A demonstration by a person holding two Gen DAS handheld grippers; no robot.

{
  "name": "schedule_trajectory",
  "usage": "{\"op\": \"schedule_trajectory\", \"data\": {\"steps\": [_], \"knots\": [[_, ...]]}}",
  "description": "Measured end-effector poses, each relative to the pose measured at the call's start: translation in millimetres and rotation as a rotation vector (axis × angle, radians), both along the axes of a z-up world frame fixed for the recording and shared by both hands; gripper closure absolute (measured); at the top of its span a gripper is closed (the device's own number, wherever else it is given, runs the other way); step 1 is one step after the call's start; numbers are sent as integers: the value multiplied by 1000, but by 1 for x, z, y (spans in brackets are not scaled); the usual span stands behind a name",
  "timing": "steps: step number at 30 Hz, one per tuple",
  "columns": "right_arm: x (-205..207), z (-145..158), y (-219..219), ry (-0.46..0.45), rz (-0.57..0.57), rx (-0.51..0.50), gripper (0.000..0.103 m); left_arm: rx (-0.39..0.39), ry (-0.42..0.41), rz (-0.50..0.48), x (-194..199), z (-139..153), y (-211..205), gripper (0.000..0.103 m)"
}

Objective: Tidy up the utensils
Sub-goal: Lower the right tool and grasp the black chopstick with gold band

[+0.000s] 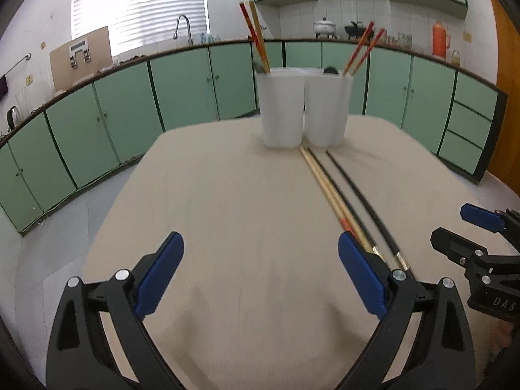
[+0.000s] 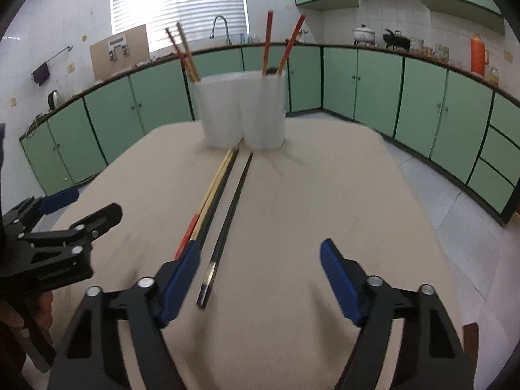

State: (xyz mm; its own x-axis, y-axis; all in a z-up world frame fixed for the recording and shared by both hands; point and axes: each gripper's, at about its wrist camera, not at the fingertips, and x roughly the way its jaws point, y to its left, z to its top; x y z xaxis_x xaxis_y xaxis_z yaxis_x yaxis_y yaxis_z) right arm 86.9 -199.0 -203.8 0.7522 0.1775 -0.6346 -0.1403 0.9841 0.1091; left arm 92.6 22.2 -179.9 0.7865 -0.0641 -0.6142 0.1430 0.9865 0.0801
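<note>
White holder cups (image 1: 281,107) (image 2: 242,110) stand at the table's far side, with red and wooden chopsticks upright in them. Loose wooden chopsticks with red ends (image 1: 328,191) (image 2: 213,191) and two black chopsticks (image 1: 360,191) (image 2: 232,208) lie on the beige table, pointing at the cups. My left gripper (image 1: 260,269) is open and empty, just left of the loose chopsticks. My right gripper (image 2: 260,279) is open and empty, with its left finger beside the chopsticks' near ends. Each gripper shows at the edge of the other's view (image 1: 461,230) (image 2: 84,208).
The beige table (image 1: 227,201) (image 2: 325,195) is ringed by green kitchen cabinets (image 1: 182,87) (image 2: 377,87). Grey floor (image 2: 455,214) lies beyond the right edge. The counter behind carries a kettle, pots and an orange thermos (image 2: 479,53).
</note>
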Motion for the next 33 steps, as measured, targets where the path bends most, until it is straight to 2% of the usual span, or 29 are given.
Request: {"op": "schedule_trajectory", "data": {"steps": [3,8,15,17,19,25,33], "knots": [[-1,-6,6,32,16,19,44,-3,33,1,1,-4,1,10],[-1,-18,19,84,62,10,64,-11,49,18,3,-5,3,10],[0,-23,30,113,85,-28,74,-15,53,12,2,-6,1,10],[-1,-23,30,114,88,-33,89,-14,55,-1,2,-5,-1,10],[-4,-24,28,116,86,-41,95,-10,60,-18,2,-6,-4,10],[-5,-22,16,116,51,-37,96,-28,94,-102,4,-9,-18,10],[2,-22,-10,125,-12,-7,96,-42,147,-150,13,-16,-30,10]]}}
